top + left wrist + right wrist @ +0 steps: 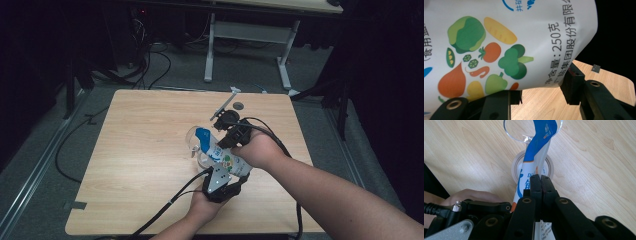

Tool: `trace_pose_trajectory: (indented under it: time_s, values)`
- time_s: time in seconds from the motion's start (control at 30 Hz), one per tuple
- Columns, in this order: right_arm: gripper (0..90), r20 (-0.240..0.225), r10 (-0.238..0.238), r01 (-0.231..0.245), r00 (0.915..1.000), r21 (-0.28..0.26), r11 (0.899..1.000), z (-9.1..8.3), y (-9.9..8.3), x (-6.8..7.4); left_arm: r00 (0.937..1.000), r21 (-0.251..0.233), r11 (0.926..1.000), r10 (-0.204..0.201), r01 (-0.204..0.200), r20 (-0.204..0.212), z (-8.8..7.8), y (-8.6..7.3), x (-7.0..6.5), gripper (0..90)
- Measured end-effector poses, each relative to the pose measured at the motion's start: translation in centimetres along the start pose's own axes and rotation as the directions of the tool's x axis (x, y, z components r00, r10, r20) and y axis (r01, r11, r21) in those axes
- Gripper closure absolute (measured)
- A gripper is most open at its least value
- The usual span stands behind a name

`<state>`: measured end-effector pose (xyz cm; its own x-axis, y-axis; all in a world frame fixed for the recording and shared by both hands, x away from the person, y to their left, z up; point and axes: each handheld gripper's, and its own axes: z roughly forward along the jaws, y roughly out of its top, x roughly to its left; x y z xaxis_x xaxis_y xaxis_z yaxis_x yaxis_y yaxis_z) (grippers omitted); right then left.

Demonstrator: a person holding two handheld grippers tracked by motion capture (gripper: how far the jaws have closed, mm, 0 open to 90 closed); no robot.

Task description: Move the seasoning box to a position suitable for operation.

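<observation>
Pouch (220,152) top tilts into clear glass (192,141) on table (140,150).

My table (145,165) sits in even light from above while the room around it falls almost black; shadows under my hands are faint and soft; the high view is grainy and a little soft; the printed pouch (506,42) is bright and sharp up close; a glass (524,135) carries small glints of glare.
</observation>
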<state>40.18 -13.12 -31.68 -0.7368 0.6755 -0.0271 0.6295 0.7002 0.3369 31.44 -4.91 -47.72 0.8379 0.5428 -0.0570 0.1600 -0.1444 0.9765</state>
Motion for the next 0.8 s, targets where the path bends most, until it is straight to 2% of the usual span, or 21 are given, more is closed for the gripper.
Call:
trace_pose_trajectory:
  time_s: [0.8]
  values:
    - [90.0,0.009,-0.002,0.002,1.0,-0.009,1.0,-0.11,-0.03,-0.1,1.0,-0.005,1.0,0.001,-0.001,0.003,0.06,0.2,0.01,57.9]
